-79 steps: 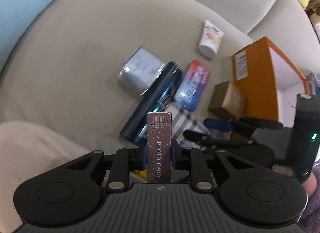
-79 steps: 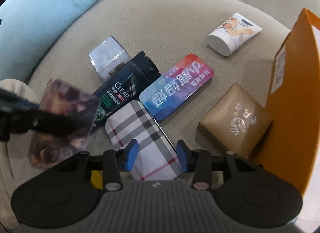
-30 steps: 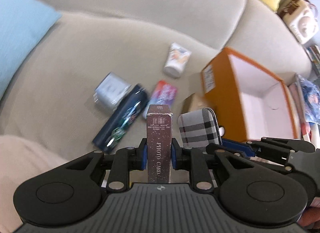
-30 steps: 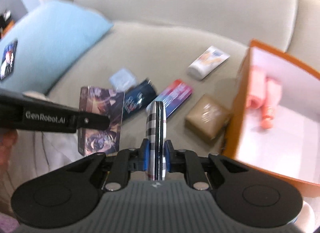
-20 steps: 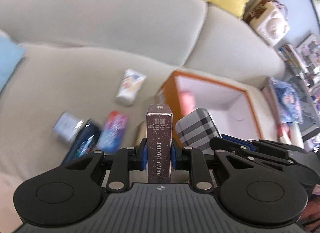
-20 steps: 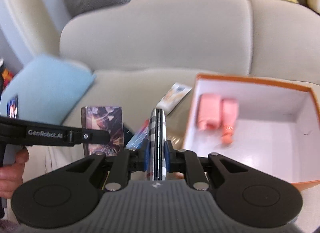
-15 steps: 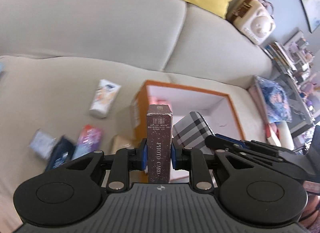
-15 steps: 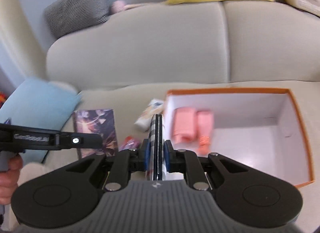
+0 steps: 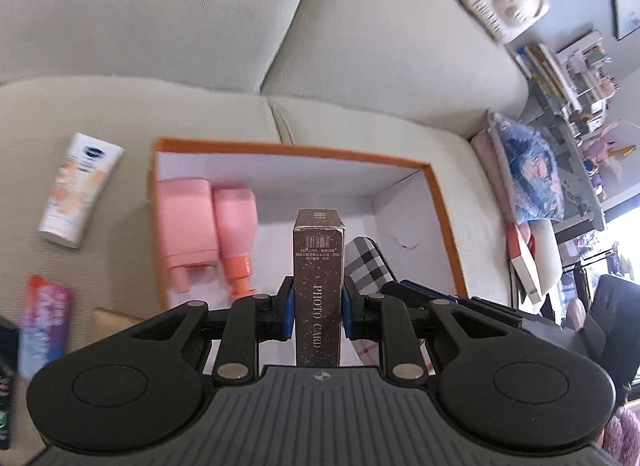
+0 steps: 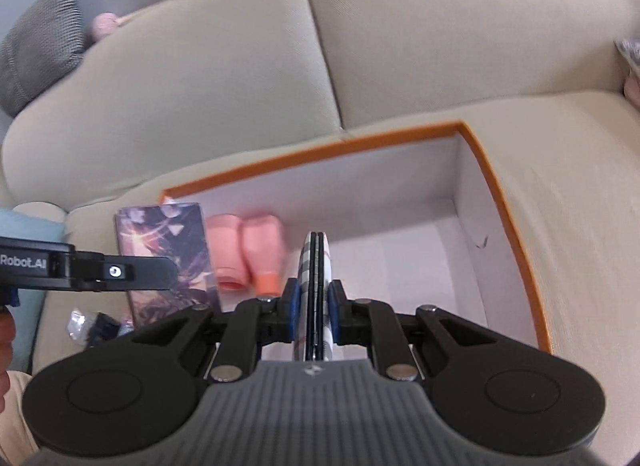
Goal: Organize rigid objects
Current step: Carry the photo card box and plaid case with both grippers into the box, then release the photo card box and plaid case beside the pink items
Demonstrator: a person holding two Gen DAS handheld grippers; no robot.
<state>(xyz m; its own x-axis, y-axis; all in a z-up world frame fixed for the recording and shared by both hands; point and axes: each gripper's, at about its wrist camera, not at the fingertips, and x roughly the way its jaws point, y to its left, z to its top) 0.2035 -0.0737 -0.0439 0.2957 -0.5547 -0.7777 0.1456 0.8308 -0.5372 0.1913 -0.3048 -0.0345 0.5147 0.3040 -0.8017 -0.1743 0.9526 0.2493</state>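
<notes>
Right gripper (image 10: 314, 312): clamping a thin plaid-patterned hard case (image 10: 316, 286) edge-on.
Orange-rimmed white cardboard box (image 10: 500, 201): lying open at twelve o'clock, holding two pink bottles (image 10: 248, 258).
Left gripper (image 10: 120, 272): gripping a dark purple card box (image 10: 164, 238) at nine o'clock.

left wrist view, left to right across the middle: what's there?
White tube → pink bottles in the orange box → photo card box → plaid case → blue patterned bag.

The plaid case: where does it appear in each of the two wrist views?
Left wrist: the plaid case shows its checked face right of centre, beside the photo card box.
Right wrist: it stands edge-on at centre, clamped in the right gripper.
Shared landmark: the orange box, with the pink bottles inside.
</notes>
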